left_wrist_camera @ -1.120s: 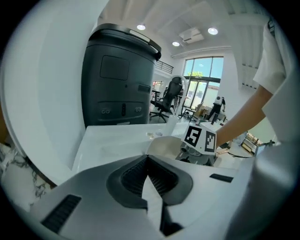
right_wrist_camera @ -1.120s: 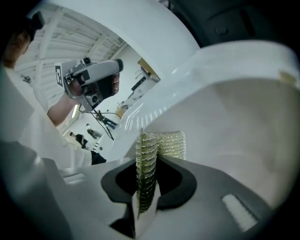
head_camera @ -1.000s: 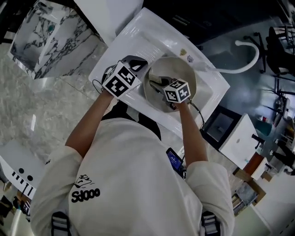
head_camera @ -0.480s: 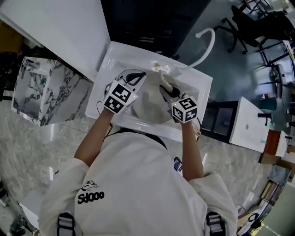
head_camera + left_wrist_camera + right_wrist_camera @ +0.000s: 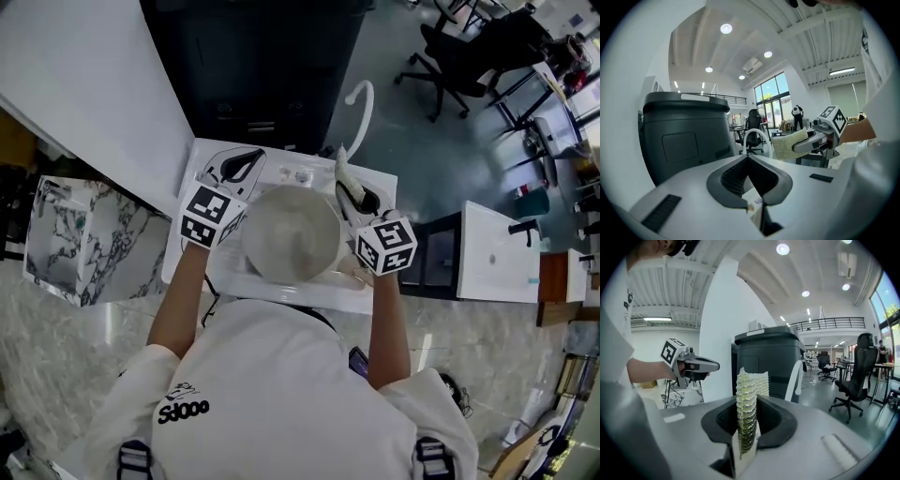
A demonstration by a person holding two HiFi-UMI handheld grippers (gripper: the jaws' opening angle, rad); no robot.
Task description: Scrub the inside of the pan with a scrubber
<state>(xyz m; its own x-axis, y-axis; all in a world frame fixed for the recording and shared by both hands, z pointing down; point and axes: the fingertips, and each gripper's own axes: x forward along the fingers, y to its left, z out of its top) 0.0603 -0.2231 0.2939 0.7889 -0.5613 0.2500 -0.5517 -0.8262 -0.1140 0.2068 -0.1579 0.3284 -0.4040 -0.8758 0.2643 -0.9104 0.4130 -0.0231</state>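
A pale round pan point(image 5: 291, 234) lies in the white sink point(image 5: 281, 292). My left gripper point(image 5: 246, 161) hovers off the pan's back left and is shut, with nothing showing between its jaws point(image 5: 747, 159). My right gripper point(image 5: 351, 192) is off the pan's back right rim, shut on a yellow-green scrubber point(image 5: 345, 178) that stands upright from the jaws point(image 5: 749, 401). The scrubber point(image 5: 749, 418) is clear of the pan. From the left gripper view the scrubber point(image 5: 790, 144) sticks out sideways from the right gripper point(image 5: 811, 143).
A white curved faucet point(image 5: 361, 103) rises behind the sink. A dark bin point(image 5: 768, 362) stands past it, with an office chair point(image 5: 858, 376) to its right. A marble block point(image 5: 75, 239) is left of the sink and a white table point(image 5: 492, 248) right.
The right gripper came out of the pan with the scrubber to its back right. The left gripper drew away to the left. The head view swung round.
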